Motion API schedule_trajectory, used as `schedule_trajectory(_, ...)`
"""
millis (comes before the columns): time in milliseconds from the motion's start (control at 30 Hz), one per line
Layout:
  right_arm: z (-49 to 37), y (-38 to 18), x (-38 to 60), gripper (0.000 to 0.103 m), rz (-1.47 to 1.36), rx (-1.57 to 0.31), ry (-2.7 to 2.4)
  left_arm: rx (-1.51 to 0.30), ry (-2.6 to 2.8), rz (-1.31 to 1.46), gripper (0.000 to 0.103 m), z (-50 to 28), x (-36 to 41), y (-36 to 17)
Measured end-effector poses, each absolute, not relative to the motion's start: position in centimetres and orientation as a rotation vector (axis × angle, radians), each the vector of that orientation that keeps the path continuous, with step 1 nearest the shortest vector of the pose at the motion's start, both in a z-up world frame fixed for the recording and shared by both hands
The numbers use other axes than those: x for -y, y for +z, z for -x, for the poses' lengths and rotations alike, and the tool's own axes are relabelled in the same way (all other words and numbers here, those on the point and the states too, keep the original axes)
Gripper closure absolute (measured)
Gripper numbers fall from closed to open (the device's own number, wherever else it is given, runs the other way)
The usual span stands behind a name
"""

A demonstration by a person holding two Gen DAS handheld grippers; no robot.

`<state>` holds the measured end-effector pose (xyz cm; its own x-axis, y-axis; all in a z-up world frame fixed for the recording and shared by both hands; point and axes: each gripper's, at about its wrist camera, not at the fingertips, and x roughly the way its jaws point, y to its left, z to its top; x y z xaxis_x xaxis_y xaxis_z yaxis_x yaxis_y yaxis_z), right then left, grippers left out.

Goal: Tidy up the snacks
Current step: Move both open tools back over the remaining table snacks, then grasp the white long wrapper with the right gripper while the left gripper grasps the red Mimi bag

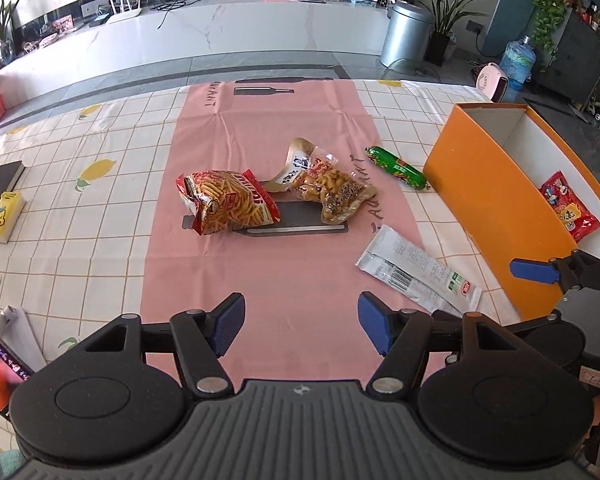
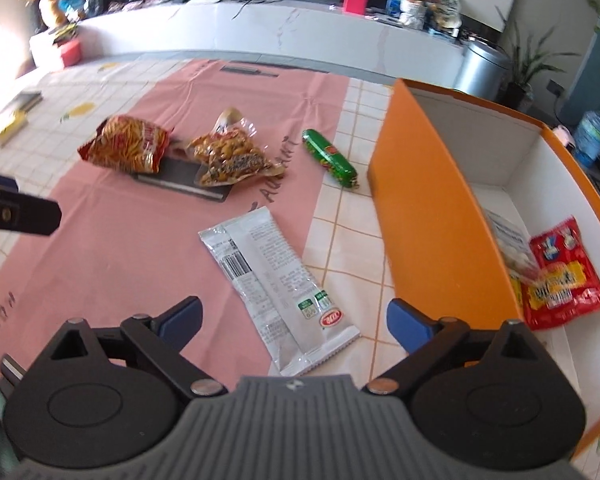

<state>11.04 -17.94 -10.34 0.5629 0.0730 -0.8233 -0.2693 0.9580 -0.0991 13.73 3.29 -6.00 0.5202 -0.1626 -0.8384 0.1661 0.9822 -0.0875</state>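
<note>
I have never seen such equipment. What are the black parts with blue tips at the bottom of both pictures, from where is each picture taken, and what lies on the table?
They are two hand-held grippers, with no robot arm. Each carries a camera looking forward along its fingers. One picture is from the left gripper, the other from the right gripper. Both are open and hold nothing.

On the tablecloth lies a pink mat. On it lie a red bag of snack sticks and a clear bag of mixed snacks. A white wrapper lies just ahead of the right gripper, a green sausage further on. At the right stands an orange box, already holding a red packet.
</note>
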Motion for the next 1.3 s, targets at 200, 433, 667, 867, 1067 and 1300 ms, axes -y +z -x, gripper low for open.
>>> schedule_trajectory(200,-13.5,-12.9,17.7,0.006,0.304,-1.004,0.256,-1.032,-0.207,0.081,0.027,-15.5,-4.2,-7.3)
schedule_trajectory(433,-14.5,-14.6,17.9,0.005,0.236,-1.055,0.298,-1.039,-0.199,0.117,0.027,-16.8,-4.9,-8.3)
schedule_trajectory(667,-14.0,-14.5,16.9,0.007,0.062,-1.072,0.357,-1.003,-0.156,0.158,0.027,-17.6,-6.7,-8.2)
schedule_trajectory(867,-14.2,-13.8,14.8,0.014,0.018,-1.034,0.391,-0.959,-0.097,0.203,0.024,-18.4,-8.7,-8.2)
schedule_trajectory(1067,-16.0,-13.2,13.9,0.011,0.059,-0.986,0.316,-0.918,-0.050,0.280,0.022,-20.4,-10.3,-9.4)
schedule_trajectory(1300,-17.9,-14.2,13.4,0.011,0.043,-0.992,0.257,-0.895,-0.003,0.348,0.021,-22.5,-11.5,-11.2)
